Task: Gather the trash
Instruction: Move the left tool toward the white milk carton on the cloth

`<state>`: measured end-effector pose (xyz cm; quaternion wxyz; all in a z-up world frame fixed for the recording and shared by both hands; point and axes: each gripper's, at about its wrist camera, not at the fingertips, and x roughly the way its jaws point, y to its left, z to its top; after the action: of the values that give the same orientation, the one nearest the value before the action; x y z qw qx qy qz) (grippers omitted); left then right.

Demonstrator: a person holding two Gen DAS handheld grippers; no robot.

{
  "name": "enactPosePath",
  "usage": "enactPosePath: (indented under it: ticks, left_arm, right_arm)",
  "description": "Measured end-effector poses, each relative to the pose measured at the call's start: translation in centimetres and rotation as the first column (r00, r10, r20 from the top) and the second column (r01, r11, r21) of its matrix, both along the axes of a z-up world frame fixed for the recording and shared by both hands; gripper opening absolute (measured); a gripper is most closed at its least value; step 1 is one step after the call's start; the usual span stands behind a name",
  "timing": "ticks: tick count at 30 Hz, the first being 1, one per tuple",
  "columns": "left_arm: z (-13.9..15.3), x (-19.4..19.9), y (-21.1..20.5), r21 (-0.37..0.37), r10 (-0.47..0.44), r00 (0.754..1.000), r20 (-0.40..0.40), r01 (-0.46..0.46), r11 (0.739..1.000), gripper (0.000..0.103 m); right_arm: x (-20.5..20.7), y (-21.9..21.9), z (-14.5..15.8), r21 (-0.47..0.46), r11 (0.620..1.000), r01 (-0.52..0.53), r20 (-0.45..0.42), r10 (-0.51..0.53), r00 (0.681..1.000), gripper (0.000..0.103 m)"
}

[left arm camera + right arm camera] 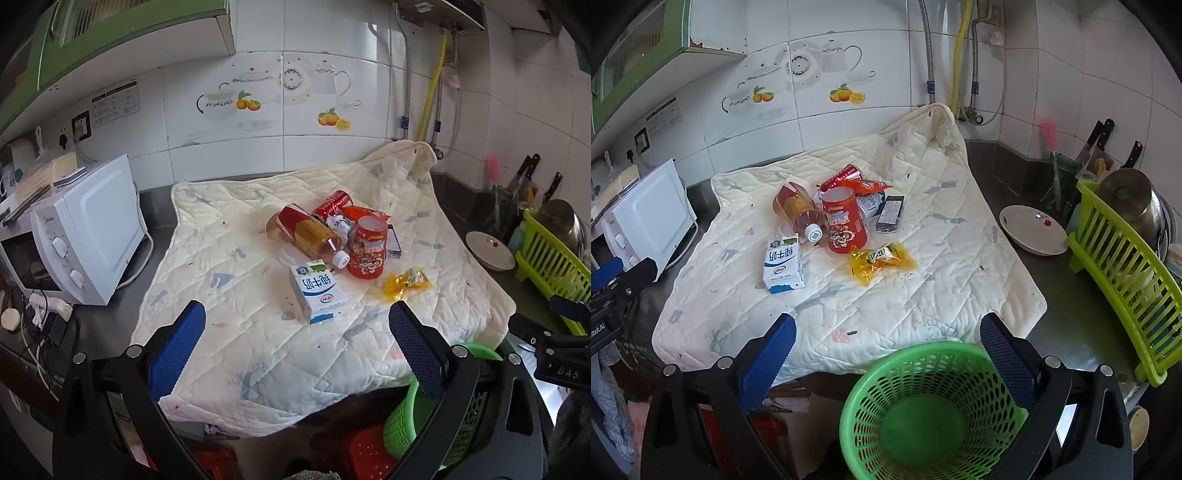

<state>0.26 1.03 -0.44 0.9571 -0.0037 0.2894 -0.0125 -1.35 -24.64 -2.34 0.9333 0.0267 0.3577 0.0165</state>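
Carton (318, 291) walls are light and crushable: with both grippers, left gripper (297, 345) and right gripper (888, 356), spread empty, clamp its broad faces gently.

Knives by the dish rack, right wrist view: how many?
3, upright at the wall behind the green dish rack: two side by side, one further right behind the steel pot. More may be hidden.

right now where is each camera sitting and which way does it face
Left wrist: on the left claw, angled down over the quilted mat at the trash pile; open blue pads show.
Right wrist: on the right claw, angled down, green basket below; open pads show.
Shared: milk carton, red can, yellow wrapper.
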Motion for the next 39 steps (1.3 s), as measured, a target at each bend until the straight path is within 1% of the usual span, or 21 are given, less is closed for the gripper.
enactPosePath:
  ticks: [1, 2, 20, 39]
  left_arm:
    - [-0.1, -0.1, 0.1, -0.001, -0.001, 1.000, 0.002, 0.001, 1.000, 0.098]
    - [0.1, -0.3, -0.7, 0.009, 0.002, 1.000, 0.003, -0.002, 1.000, 0.098]
    - [0.4, -0.1, -0.4, -0.004, 0.007, 1.000, 0.002, -0.007, 1.000, 0.098]
    - [0.2, 0.7, -1.0, 0.006, 0.003, 1.000, -0.007, -0.003, 1.000, 0.098]
  right_arm:
    - [0.0, 0.0, 0.1, 0.001, 1.000, 0.001, 0.001, -0.001, 1.000, 0.097]
    - [0.1, 0.0, 0.1, 0.003, 1.000, 0.001, 0.004, -0.001, 1.000, 0.097]
    - [0.3, 0.1, 0.1, 0.004, 1.000, 0.002, 0.010, -0.002, 1.000, 0.097]
    - [0.9, -0.6, -0.6, 0.015, 1.000, 0.011, 0.003, -0.011, 1.000, 0.097]
